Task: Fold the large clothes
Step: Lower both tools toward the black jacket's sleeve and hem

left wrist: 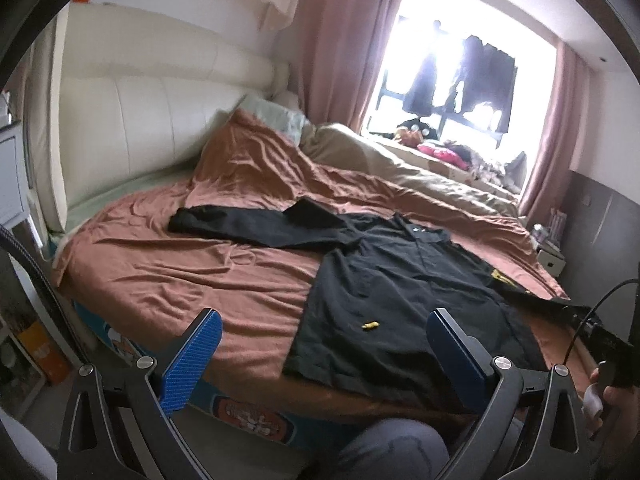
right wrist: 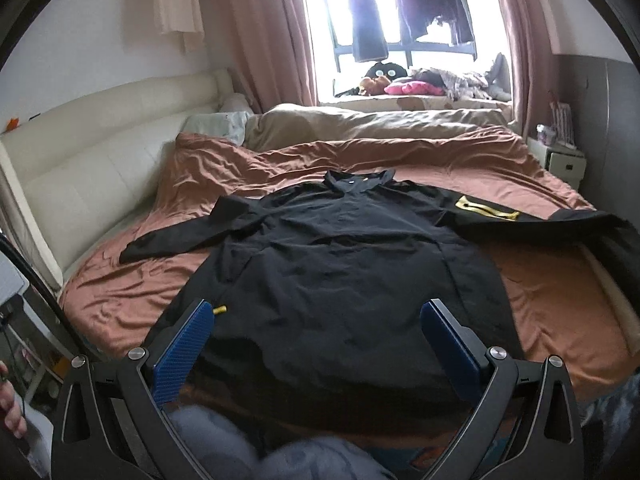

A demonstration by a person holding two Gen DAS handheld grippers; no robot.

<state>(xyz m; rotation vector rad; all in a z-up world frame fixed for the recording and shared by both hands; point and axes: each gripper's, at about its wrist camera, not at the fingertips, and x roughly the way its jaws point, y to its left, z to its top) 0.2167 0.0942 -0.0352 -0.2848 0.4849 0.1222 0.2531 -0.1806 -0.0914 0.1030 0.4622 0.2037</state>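
Observation:
A large black jacket (right wrist: 340,272) lies spread flat on the rust-brown bedspread (right wrist: 132,300), collar toward the window and both sleeves stretched out sideways. Its right sleeve carries a yellow patch (right wrist: 486,209), and a small yellow zip pull (right wrist: 219,310) sits near the hem. In the left wrist view the same jacket (left wrist: 400,300) lies right of centre, one sleeve (left wrist: 248,226) reaching left. My left gripper (left wrist: 324,332) hangs open above the bed's near edge, left of the hem. My right gripper (right wrist: 316,328) is open over the jacket's lower half, holding nothing.
A cream padded headboard (left wrist: 132,120) runs along the left. A beige duvet (right wrist: 360,120) is bunched at the far side under the bright window (right wrist: 400,20). A small white nightstand (right wrist: 560,164) stands at the right. The person's grey-clad knees (right wrist: 248,444) are at the bottom.

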